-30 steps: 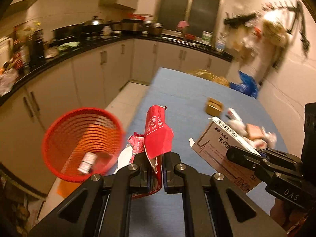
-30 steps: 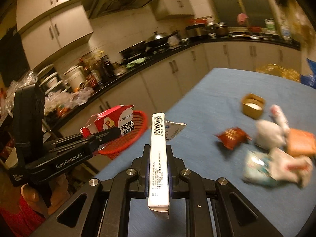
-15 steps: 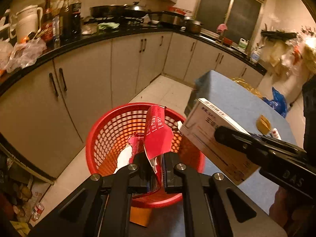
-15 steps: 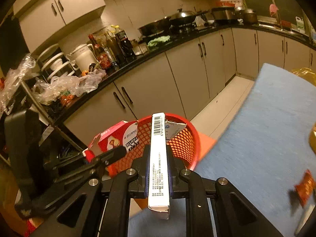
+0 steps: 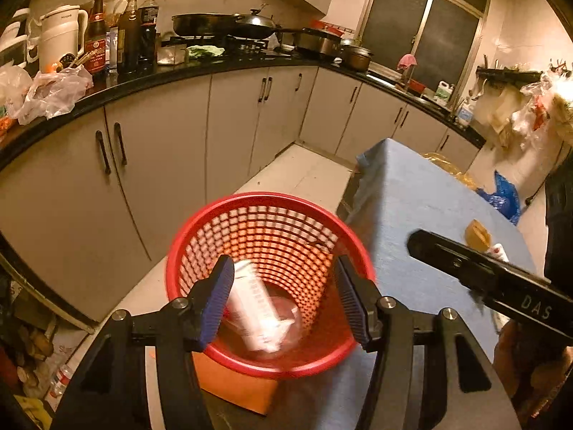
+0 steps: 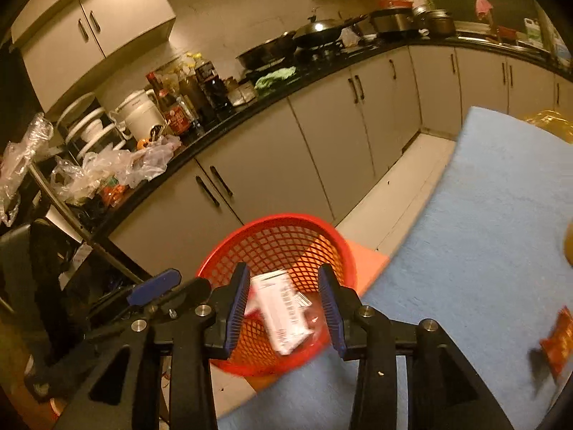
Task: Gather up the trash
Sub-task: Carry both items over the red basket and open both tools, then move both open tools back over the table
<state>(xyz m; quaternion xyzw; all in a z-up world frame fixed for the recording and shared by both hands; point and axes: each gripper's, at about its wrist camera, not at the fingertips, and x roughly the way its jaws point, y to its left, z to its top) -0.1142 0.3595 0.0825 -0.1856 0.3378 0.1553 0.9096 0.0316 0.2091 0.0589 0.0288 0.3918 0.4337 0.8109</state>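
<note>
A red mesh basket stands on the floor beside the blue-covered table. My left gripper hangs over it with its jaws opening and nothing pressed between them. Below, a blurred white carton lies or falls inside the basket. My right gripper also hovers above the basket, jaws opening, with the white barcode carton loose between and below the pads. In the left wrist view the right gripper shows as a black bar at the right.
Grey cabinets under a black counter with bottles, a kettle and pans run behind the basket. An orange box sits under the basket. On the table lie a red wrapper and a small brown tub.
Both grippers let go: the red wrapper left the left jaws and the white carton left the right jaws, both dropping into the basket. Both grippers' jaws spread wider.
</note>
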